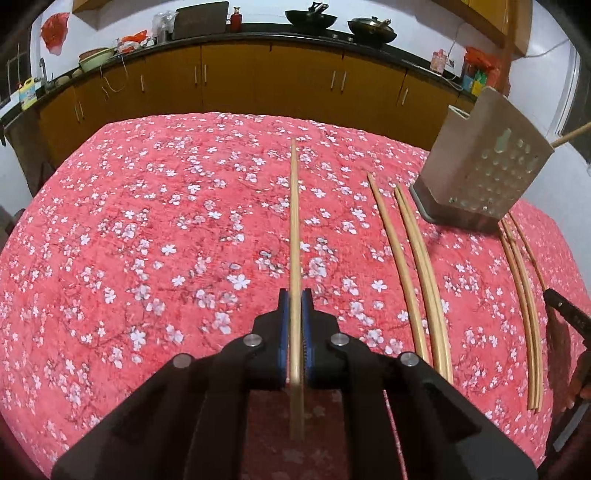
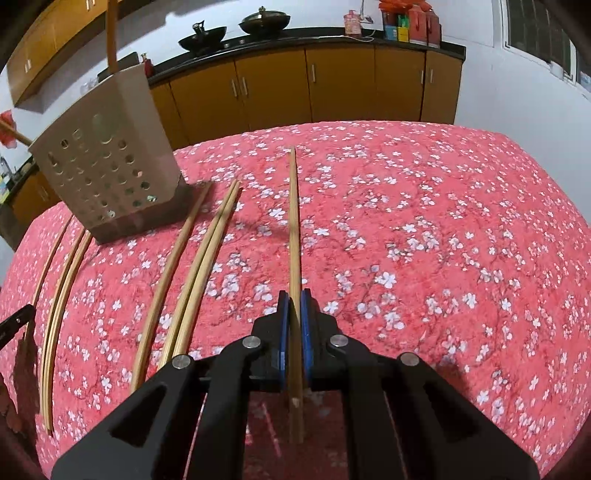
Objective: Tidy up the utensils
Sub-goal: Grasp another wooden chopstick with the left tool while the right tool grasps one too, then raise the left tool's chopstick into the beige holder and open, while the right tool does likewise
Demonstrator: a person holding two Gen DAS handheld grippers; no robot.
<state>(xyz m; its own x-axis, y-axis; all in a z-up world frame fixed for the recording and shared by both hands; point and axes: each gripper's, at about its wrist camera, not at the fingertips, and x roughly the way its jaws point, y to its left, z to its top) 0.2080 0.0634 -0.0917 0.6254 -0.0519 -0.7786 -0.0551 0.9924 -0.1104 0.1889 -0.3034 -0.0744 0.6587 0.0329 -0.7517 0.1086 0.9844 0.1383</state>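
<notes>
My left gripper (image 1: pixel 294 295) is shut on a wooden chopstick (image 1: pixel 294 221) that points forward over the pink flowered tablecloth (image 1: pixel 147 240). My right gripper (image 2: pixel 294 297) is shut on another chopstick (image 2: pixel 293 221), also pointing forward. A grey perforated utensil holder (image 1: pixel 484 166) stands on the table between the two grippers; it also shows in the right wrist view (image 2: pixel 107 166) with a chopstick sticking out of it. Several loose chopsticks lie on the cloth (image 1: pixel 417 266), (image 1: pixel 524 295), (image 2: pixel 195 266), (image 2: pixel 59 295).
Yellow kitchen cabinets (image 1: pixel 258 77) with a black counter run behind the table. Woks (image 1: pixel 310 18), bottles and bags stand on the counter. The other gripper's edge shows at the right of the left view (image 1: pixel 569 314) and at the left of the right view (image 2: pixel 14 325).
</notes>
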